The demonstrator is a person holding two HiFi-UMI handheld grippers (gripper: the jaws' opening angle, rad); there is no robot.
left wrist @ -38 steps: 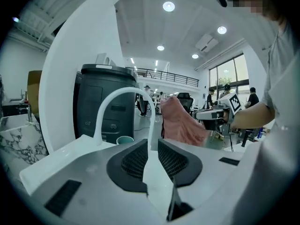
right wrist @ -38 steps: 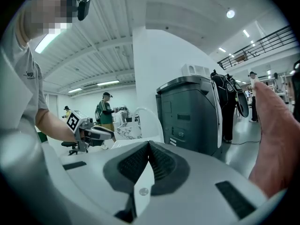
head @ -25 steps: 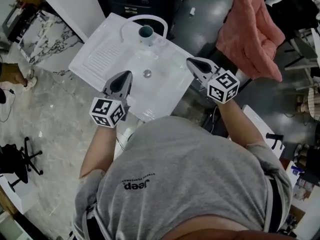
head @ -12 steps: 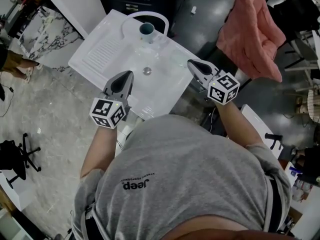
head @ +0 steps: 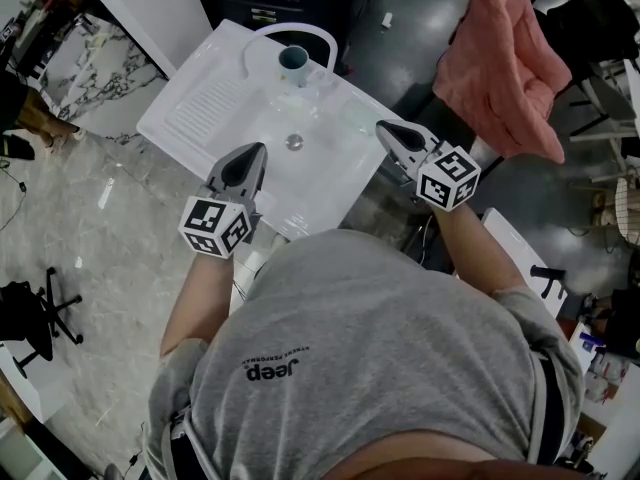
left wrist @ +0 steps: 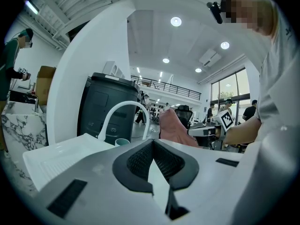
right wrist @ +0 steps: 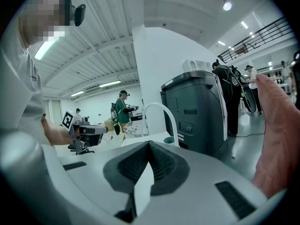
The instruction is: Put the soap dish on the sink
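A white sink with a ribbed drainboard, a drain and an arched white faucet stands in front of me. A teal cup sits under the faucet. I cannot make out a soap dish for certain in any view. My left gripper hovers over the sink's near edge, shut, with nothing between its pads. My right gripper hangs by the sink's right edge, also shut and empty. The left gripper view shows the faucet and cup ahead; the right gripper view shows the faucet.
A pink cloth hangs at the right, beyond the sink. A dark grey cabinet stands behind the sink. A marble-patterned block lies to the left, and an office chair base on the floor at the lower left. People stand in the background.
Both grippers keep their places. A bystander's foot at the left edge of the head view has shifted upward in the picture.
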